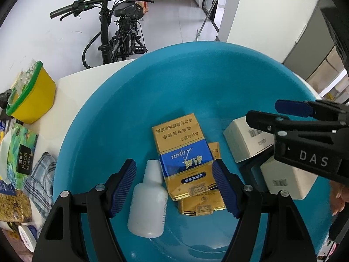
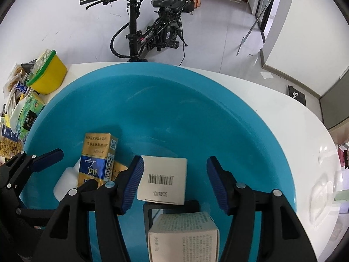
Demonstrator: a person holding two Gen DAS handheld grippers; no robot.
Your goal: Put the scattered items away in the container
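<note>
A big blue basin [image 1: 196, 83] [image 2: 196, 113] sits on a white table. In it lie a white bottle [image 1: 148, 200], a gold and blue cigarette pack [image 1: 183, 155] on top of a second gold pack [image 1: 200, 205], a white box with a barcode [image 2: 162, 181], another printed white box [image 2: 183, 238] and a flat black-framed item [image 2: 152, 211]. My left gripper [image 1: 173, 166] hangs open over the bottle and the packs, touching neither. My right gripper [image 2: 175, 160] is open above the barcode box, with a clear gap at its right pad.
A yellow tub with a green rim [image 1: 32, 93], a green tissue pack [image 1: 19, 152] and a checked cloth [image 1: 41, 179] crowd the table left of the basin. A black bicycle [image 2: 152, 28] stands on the floor behind. White table top [image 2: 283, 113] shows to the right.
</note>
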